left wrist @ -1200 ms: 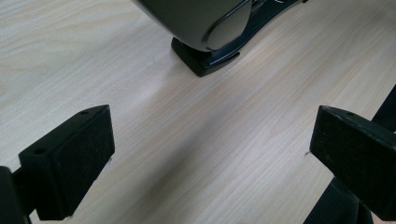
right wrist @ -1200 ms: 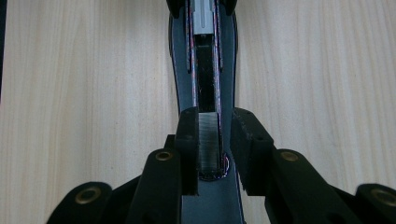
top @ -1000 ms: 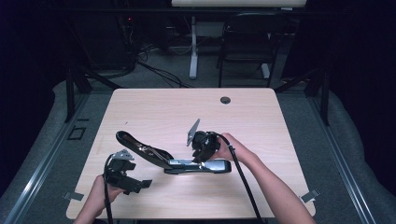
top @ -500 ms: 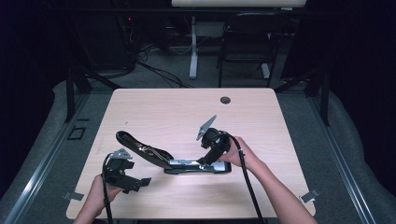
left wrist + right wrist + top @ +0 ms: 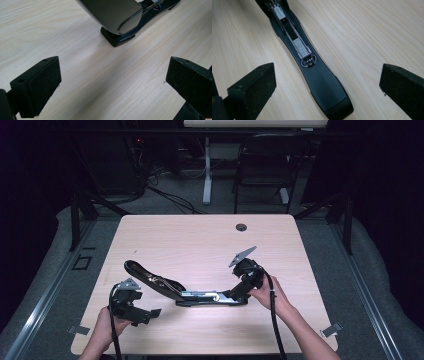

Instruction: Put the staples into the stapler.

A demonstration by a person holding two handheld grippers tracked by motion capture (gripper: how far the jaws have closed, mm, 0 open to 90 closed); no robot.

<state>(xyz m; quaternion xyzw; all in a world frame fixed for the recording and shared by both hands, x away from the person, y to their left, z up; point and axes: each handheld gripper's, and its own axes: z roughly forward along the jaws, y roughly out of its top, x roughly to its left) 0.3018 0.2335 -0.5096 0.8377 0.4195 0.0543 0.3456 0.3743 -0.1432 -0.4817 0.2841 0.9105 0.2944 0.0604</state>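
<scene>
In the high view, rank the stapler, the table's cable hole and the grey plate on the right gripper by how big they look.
1. stapler, lying opened out across the table: clearly the largest.
2. grey plate on the right gripper.
3. cable hole: smallest, though it sits farther from the camera, so its gap to the plate is unsure.

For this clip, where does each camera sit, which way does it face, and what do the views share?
High view: above the person's side, looking forward and down on the light wooden table; both forearms, left gripper and right gripper show.
Left gripper view: rides the left gripper, looking down past its open jaws at the raised lid end of the opened black stapler.
Right gripper view: rides the right gripper, whose jaws have just been opening, nothing between them, looking along the stapler's base.
Shared: the stapler and table appear in all three.
</scene>
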